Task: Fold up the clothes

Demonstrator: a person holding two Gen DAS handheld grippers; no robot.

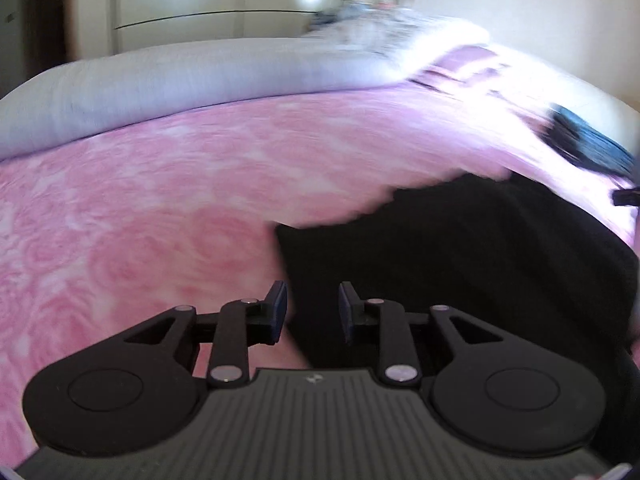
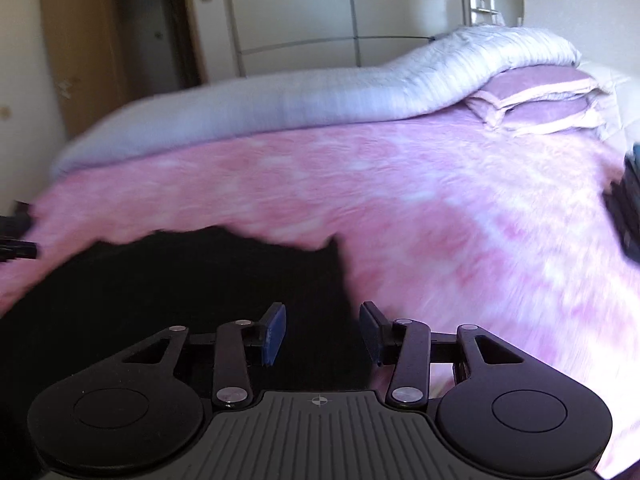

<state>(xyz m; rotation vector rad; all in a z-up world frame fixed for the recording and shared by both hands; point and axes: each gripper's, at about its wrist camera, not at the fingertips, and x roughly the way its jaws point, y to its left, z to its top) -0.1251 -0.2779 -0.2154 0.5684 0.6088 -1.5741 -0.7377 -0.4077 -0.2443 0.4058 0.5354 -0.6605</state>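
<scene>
Hovering low over a bed, both tools empty with jaws parted. Left tool (image 1: 312, 308) open, blue-padded fingers (image 1: 279, 304) straddling the left edge of a black garment (image 1: 460, 256), nothing pinched between them. Right tool (image 2: 323, 330) open too, pads (image 2: 274, 332) gapped over the garment's right edge, not gripping fabric. Black garment spread flat on the pink rose-patterned bedspread (image 1: 140, 208), near the bed's front side, top edge wavy and blurred; type of clothing cannot tell. Left view: garment fills lower right, bedspread to the left. Right view: garment (image 2: 180, 280) fills lower left, bedspread (image 2: 460, 220) to the right. White quilt (image 2: 320, 88) bunched along the far side of the bed, draped partly over pink pillows (image 2: 540, 100) at far right. Dark bluish item (image 1: 588, 144) lying on the bedspread well beyond the garment, toward the right edge; too blurred to identify. Pale wardrobe doors (image 2: 340, 12) behind the bed, wooden door (image 2: 80, 48) at far left. Both views motion-blurred.
</scene>
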